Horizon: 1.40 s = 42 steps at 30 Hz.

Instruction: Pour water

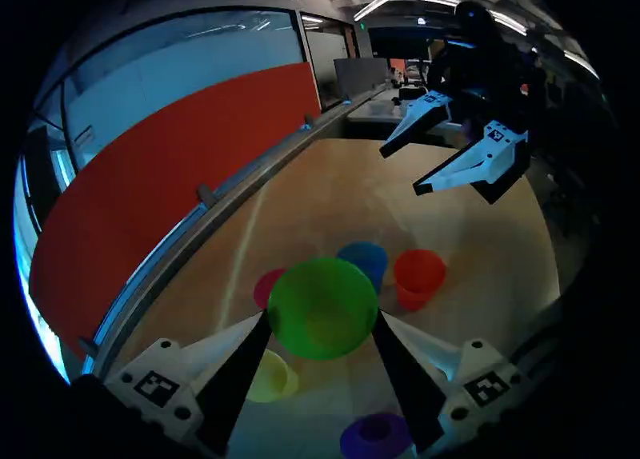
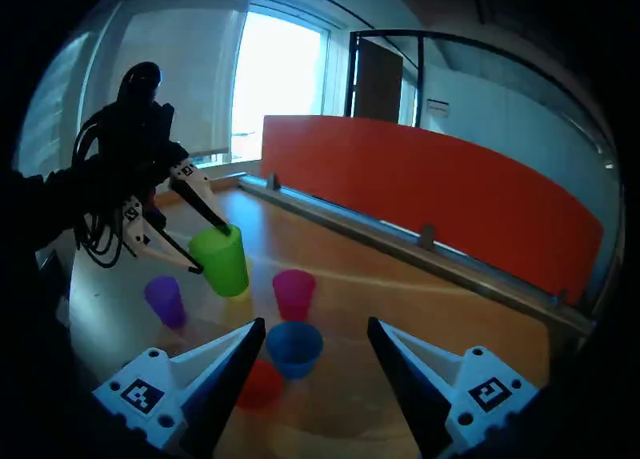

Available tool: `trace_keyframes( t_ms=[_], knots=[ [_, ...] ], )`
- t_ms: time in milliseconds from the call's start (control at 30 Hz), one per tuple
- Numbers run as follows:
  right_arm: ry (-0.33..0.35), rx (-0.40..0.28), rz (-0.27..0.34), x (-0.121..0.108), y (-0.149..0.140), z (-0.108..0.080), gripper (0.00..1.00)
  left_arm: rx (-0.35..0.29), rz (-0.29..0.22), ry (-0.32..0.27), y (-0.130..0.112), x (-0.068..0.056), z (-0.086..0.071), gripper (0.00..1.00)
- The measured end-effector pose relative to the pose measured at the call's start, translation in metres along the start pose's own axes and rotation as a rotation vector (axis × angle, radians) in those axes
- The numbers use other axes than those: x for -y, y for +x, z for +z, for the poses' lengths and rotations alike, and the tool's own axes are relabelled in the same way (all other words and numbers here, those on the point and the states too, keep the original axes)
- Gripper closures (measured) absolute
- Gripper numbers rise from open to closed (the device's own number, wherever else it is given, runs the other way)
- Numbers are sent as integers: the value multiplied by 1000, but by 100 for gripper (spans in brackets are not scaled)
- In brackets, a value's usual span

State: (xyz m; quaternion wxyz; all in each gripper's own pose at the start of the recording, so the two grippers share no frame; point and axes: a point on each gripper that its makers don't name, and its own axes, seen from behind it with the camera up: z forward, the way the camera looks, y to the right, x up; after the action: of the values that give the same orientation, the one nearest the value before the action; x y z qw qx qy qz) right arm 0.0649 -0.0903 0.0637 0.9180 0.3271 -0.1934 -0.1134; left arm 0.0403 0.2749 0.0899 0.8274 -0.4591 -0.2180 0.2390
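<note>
Right gripper view puts the green cup [image 2: 220, 261] at 10 o'clock from our right gripper [image 2: 314, 323], near upright and held clear of the table [image 2: 376, 291], clamped in our left gripper [image 2: 212, 251], while the right one's fingers are spread and empty, so we reckon the left pours.

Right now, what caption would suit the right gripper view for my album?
Left gripper holds a green cup over the table while the open right gripper hovers by a blue cup.

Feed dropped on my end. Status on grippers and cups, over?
Left gripper shut on green cup, raised over table. Right gripper open, empty, blue cup ahead. Red cup, pink cup, yellow cup, purple cup standing nearby.
</note>
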Motion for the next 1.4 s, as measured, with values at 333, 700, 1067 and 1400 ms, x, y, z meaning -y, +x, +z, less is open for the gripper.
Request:
trace_keyframes(
  t_ms=[333, 700, 1067, 1400],
  knots=[
    [-3, -6, 0, 3, 2, -2, 1, -74, -20, 23, 6, 1, -18, 12],
    [-4, -8, 3, 5, 2, -2, 0, -170, -66, 60, 16, 4, -27, 12],
    [-4, -9, 7, 8, 4, -1, 1, -267, -97, 96, 23, 9, -40, 12],
    [-2, -11, 6, 9, 6, 0, 1, -342, -131, 112, 26, 14, -53, 12]
  ],
)
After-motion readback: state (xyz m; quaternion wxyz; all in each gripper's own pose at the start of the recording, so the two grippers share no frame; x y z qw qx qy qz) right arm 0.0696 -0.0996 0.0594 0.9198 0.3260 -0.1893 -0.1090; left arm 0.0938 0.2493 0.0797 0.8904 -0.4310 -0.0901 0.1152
